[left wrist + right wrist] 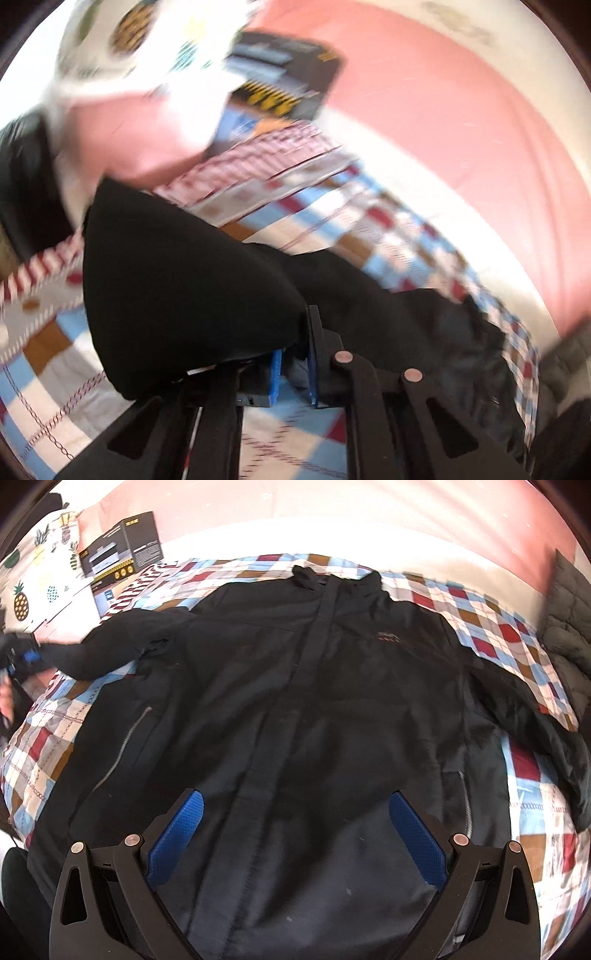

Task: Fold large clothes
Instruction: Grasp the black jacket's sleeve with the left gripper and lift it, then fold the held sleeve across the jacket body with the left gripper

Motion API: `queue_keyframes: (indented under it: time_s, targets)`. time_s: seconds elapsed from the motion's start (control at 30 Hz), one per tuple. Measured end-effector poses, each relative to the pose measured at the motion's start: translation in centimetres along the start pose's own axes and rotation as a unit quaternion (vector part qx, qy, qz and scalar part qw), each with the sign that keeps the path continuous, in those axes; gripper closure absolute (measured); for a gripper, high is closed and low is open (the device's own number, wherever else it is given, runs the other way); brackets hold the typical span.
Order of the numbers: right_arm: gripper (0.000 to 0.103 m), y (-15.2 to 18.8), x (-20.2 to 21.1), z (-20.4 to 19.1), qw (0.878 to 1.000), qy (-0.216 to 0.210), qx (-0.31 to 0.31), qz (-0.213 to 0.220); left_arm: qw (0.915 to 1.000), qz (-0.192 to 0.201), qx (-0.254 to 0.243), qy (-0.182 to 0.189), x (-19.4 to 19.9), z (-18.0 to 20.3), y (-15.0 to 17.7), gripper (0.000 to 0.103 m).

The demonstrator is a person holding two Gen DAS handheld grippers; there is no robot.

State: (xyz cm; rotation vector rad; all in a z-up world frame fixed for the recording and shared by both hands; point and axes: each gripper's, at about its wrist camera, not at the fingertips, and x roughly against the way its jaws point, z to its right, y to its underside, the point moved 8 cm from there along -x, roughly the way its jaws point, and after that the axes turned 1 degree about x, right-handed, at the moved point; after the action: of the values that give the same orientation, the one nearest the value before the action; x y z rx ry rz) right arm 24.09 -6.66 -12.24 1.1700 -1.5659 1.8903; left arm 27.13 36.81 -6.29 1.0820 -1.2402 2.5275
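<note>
Lying front-up on the quilt (498,627): jacket (295,701), collar far, hem near. Left claw (295,363) pinching the cuff (184,295), raising that sleeve off the quilt beside the jacket's body. Right claw (295,834) hovering above the hem, gaping wide, gripping nothing. Probably risking: slick cuff slipping loose mid-swing; sleeve dragging the shoulder and skewing the jacket; sleeve brushing the box (122,542) beyond the collar.
</note>
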Motion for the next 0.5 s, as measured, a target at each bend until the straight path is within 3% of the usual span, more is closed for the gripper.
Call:
queue_keyframes:
  time_s: [0.1,0.27,0.37,0.5]
  targets:
    - [0.002,0.8,0.3,1.5,1.000,0.005,-0.011,-0.003,0.9972,0.027,-0.050,0.049,2.8,6.1,-1.6,0.091]
    - [0.002,2.1,0.8,3.9,0.999,0.012,-0.033,-0.007,0.9833,0.036,-0.118,0.134,5.6,17.2,-2.3,0.091]
    - [0.002,2.8,1.1,5.4,0.999,0.018,-0.045,-0.007,0.9717,0.028,-0.154,0.177,6.1,23.4,-1.1,0.091]
    - [0.002,3.7,1.3,7.3,0.998,0.023,-0.064,-0.008,0.9543,-0.007,-0.201,0.221,4.6,31.2,3.1,0.091]
